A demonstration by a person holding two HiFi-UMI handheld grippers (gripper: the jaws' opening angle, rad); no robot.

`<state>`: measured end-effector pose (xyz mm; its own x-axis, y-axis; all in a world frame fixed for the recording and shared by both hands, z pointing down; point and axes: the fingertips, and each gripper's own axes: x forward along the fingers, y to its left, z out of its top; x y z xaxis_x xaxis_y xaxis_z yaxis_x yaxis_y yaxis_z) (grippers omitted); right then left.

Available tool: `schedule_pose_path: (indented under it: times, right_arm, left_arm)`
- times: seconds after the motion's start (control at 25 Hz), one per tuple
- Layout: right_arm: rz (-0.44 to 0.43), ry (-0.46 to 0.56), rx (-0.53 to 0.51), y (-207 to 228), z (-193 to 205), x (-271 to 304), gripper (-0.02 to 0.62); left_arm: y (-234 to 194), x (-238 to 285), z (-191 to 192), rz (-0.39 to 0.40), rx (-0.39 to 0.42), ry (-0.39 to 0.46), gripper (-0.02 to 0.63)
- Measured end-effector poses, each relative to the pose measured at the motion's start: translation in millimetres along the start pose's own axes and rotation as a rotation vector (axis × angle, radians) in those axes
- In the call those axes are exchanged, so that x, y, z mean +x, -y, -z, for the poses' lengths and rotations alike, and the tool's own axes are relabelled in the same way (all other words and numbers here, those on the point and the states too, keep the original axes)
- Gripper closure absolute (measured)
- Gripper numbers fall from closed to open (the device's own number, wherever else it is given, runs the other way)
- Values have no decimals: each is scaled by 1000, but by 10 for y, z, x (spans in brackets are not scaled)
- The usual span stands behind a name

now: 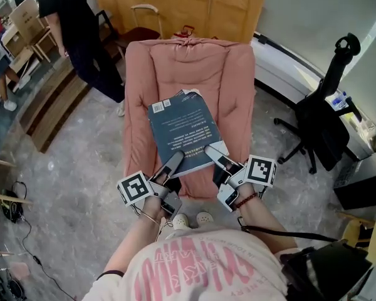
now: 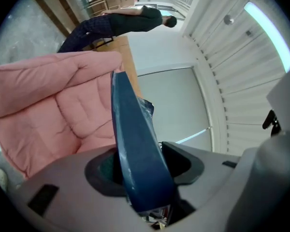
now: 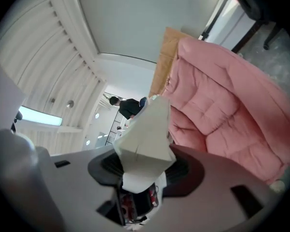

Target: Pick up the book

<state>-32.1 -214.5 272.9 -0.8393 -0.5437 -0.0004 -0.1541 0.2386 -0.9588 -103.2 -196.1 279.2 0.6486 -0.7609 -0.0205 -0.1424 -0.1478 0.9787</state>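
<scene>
1. Grey mottled floor (image 1: 69, 162) under everything in the head view.
2. Pink padded chair (image 1: 188, 68) at centre, back towards the top of that view, seat towards the person.
3. Brown cardboard sheets (image 1: 175, 5) upright just behind the chair's back.
4. Standing person in dark clothes (image 1: 81, 36) at upper left, beside the chair; black office chair (image 1: 319, 124) at right, well apart from the pink one.
5. Book (image 1: 185, 127), dark blue cover with pale print, over the pink seat, tilted, near edge towards the person and gripped at both near corners. Edge-on in both gripper views, with pink padding behind it.
6. Left gripper (image 1: 169, 171) at the book's near left corner. Jaws part-way apart in the left gripper view, clamped on the blue cover edge, which fills the gap between them.
7. Right gripper (image 1: 216, 158) at the near right corner. Jaws about half apart in the right gripper view, closed on a pale paper edge of the book.
8. Marker cubes (image 1: 136, 189) on the grippers, one outboard of each hand.
9. Two pale shoes (image 1: 182, 219) on the floor between the wrists.
</scene>
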Motion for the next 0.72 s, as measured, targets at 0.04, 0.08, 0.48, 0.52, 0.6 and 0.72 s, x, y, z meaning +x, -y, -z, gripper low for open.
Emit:
schedule_pose_path:
  times: [0.04, 0.08, 0.48, 0.52, 0.6, 0.72]
  right_arm:
    - [-39, 4, -27, -207, -63, 41, 391]
    - [-84, 8, -55, -413, -99, 67, 391]
    - [-335, 73, -459, -1982, -303, -189, 390]
    - [-366, 82, -501, -2137, -288, -224, 390]
    - [-427, 101, -595, -2392, -246, -277, 388]
    - [-508, 128, -700, -2749, -139, -367, 385]
  left_arm:
    - [183, 15, -68, 25, 22, 8, 391]
    - [335, 5, -114, 46, 49, 12, 391]
    - [1891, -217, -299, 310, 631, -18, 379]
    - [2045, -266, -284, 343, 676, -20, 377]
    - [2275, -362, -267, 405, 766, -22, 374]
    - [2570, -539, -243, 479, 870, -10, 373]
